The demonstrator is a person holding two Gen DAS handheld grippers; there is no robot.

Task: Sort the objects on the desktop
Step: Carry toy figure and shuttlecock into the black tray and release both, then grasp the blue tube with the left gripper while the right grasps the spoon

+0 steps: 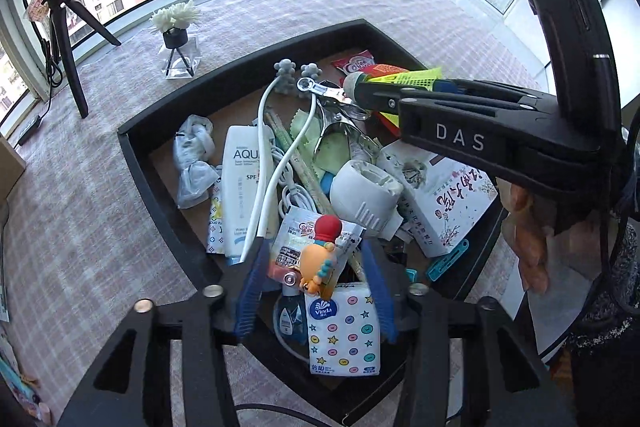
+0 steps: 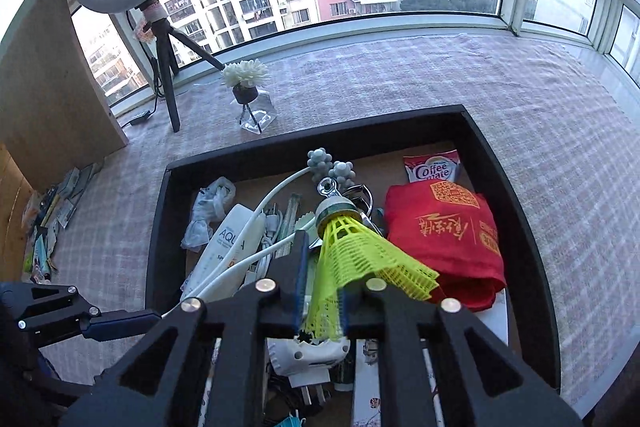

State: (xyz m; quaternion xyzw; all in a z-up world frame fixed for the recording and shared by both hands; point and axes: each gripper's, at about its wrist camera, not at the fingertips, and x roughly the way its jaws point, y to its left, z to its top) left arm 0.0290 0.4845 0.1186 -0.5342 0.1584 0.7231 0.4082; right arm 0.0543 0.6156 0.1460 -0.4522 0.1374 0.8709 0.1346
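Observation:
A black tray [image 1: 240,67] [image 2: 360,127] on the checked cloth holds a pile of mixed desk items. My left gripper [image 1: 316,247] hangs over its near corner with its blue fingers [image 1: 248,291] wide apart. An orange figurine with a red cap [image 1: 322,251] sits between them on the pile, clear of both pads. My right gripper [image 2: 322,267] [image 1: 360,95] reaches in from the right, its jaws narrow and shut on the skirt of a yellow-green shuttlecock [image 2: 352,251] [image 1: 408,77]. The cork tip points away over a metal wrench [image 1: 320,89].
In the tray lie a white sunscreen tube [image 1: 240,183], a white cable [image 1: 280,147], a tissue pack [image 1: 344,331], a white box [image 1: 444,203], a red bag [image 2: 444,239] and a Coffee-mate sachet [image 2: 432,169]. A flower vase [image 2: 250,95] and a ring-light tripod [image 2: 168,75] stand behind.

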